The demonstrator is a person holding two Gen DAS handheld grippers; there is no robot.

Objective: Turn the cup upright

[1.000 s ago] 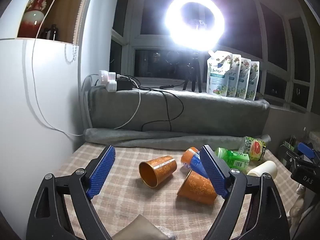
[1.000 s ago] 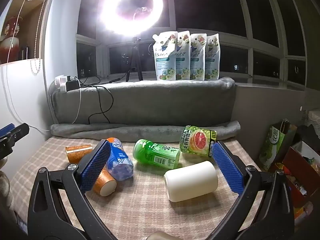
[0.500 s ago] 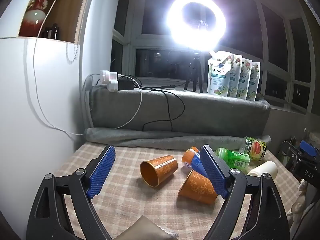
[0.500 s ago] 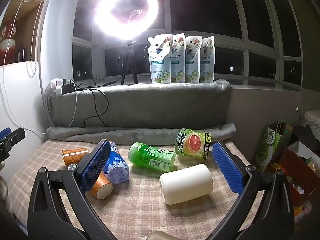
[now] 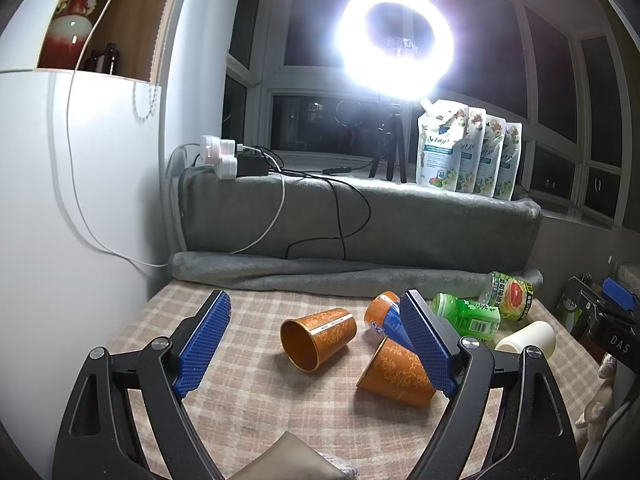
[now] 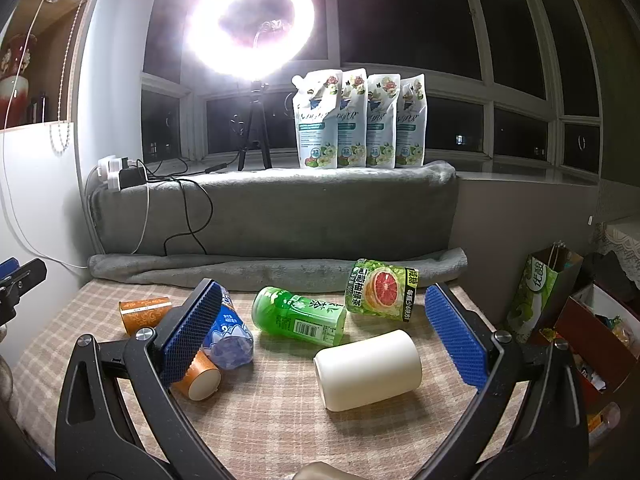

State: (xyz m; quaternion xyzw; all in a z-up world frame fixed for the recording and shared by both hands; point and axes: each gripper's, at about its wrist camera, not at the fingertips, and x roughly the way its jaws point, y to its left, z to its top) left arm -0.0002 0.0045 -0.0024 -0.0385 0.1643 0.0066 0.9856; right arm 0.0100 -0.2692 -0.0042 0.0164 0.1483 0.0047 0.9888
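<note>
Two orange patterned cups lie on their sides on the checked cloth. One cup (image 5: 318, 338) has its open mouth towards me, between my left gripper's fingers and farther off. The second orange cup (image 5: 396, 372) lies near the right finger, partly behind it. A cream cup (image 6: 368, 370) lies on its side between my right gripper's fingers. My left gripper (image 5: 316, 344) is open and empty. My right gripper (image 6: 324, 336) is open and empty, above the cloth. The orange cups also show in the right wrist view (image 6: 146, 312) (image 6: 200, 376).
A blue bottle (image 6: 228, 334), a green tea bottle (image 6: 300, 316) and a grapefruit bottle (image 6: 382, 290) lie on the cloth. A grey rolled blanket (image 6: 280, 268) bounds the back. Pouches (image 6: 360, 120) and a ring light (image 6: 250, 32) stand behind. A white cabinet (image 5: 60, 220) is left; bags (image 6: 560, 300) are right.
Both views shift slightly: the right gripper has eased back and up, so the cream cup sits more centred between its fingers. The left gripper has barely moved. Nothing was grasped.
</note>
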